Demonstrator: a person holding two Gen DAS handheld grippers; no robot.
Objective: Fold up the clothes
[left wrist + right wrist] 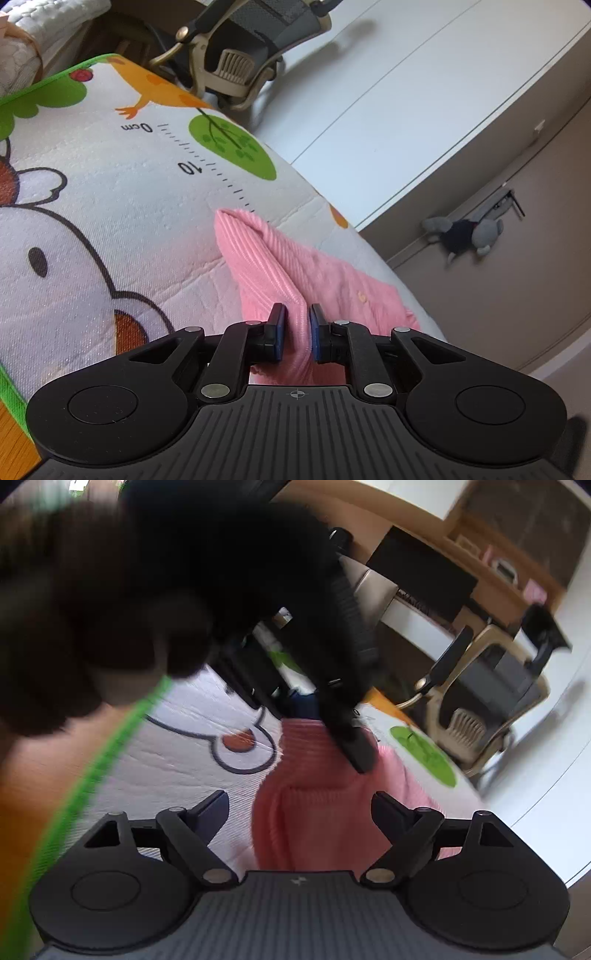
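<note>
The left tongs [295, 325] are pinched on a raised fold of the one pink garment [273, 266], which lies on the cartoon-printed mat [110, 192]. The right tongs [300, 808] are spread wide, hovering just above the garment's [317, 812] near edge. One office chair [236, 55] stands beyond the mat; one grey soft toy [461, 232] lies on the floor.
</note>
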